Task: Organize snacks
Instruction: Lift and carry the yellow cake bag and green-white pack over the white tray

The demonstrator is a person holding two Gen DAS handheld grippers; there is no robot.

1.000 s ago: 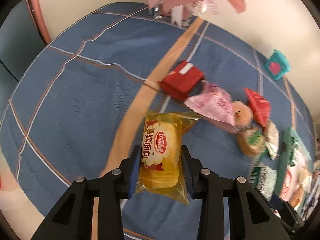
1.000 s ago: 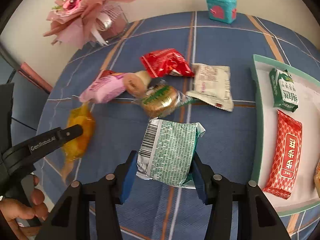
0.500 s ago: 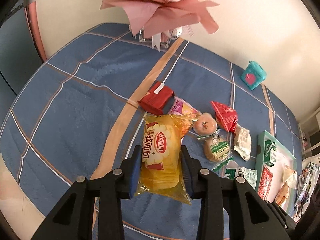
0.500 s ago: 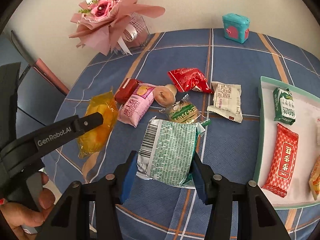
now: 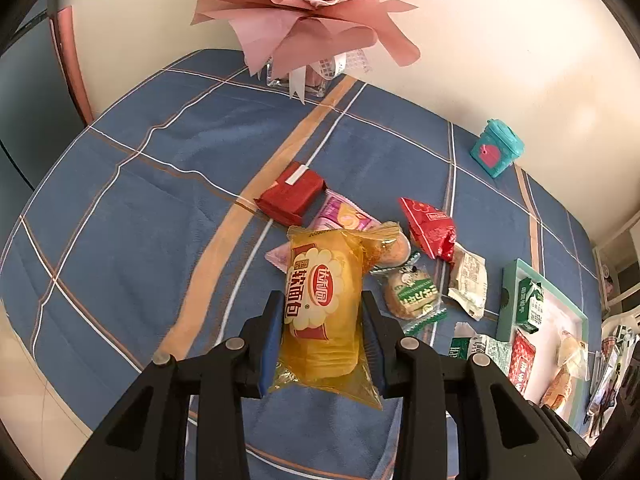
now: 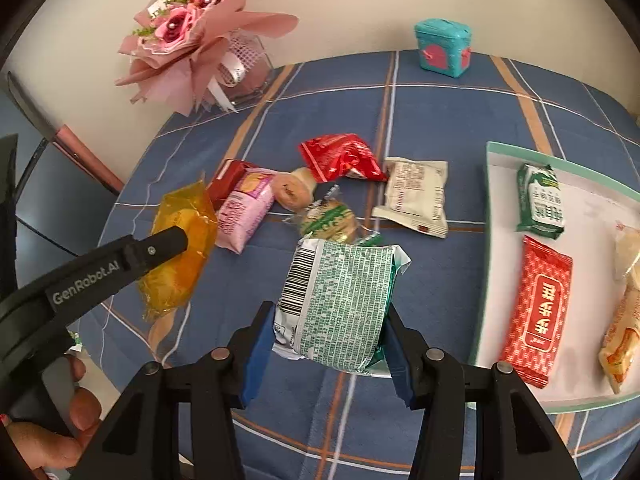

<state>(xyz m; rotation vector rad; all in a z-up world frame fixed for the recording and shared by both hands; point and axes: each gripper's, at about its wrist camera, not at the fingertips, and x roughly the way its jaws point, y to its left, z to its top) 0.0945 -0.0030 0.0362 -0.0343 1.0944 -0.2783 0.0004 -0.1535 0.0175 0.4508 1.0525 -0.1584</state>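
Observation:
My left gripper (image 5: 322, 340) is shut on a yellow bread packet (image 5: 320, 304) and holds it above the blue checked tablecloth (image 5: 140, 208). From the right wrist view the same yellow bread packet (image 6: 180, 248) hangs at the left in the black left gripper (image 6: 176, 240). My right gripper (image 6: 326, 344) is shut on a green-and-white printed packet (image 6: 340, 300), also lifted off the cloth. A green-rimmed white tray (image 6: 486, 216) at the right holds a green packet (image 6: 540, 200), a red packet (image 6: 536, 308) and other snacks. Loose snacks lie mid-table: a red pouch (image 6: 340, 156), a white packet (image 6: 416, 196), a pink packet (image 6: 244, 208).
A pink flower bouquet (image 6: 188, 36) in a glass vase stands at the back left by the wall. A teal box (image 6: 442, 46) sits at the back. A round biscuit pack (image 6: 330, 218) and a dark red box (image 5: 290, 192) lie among the loose snacks. A person's hand (image 6: 52, 436) grips the left tool.
Both grippers have risen with their packets, so more of the table shows. The left gripper has tilted up, bringing the bouquet and the tray into its view.

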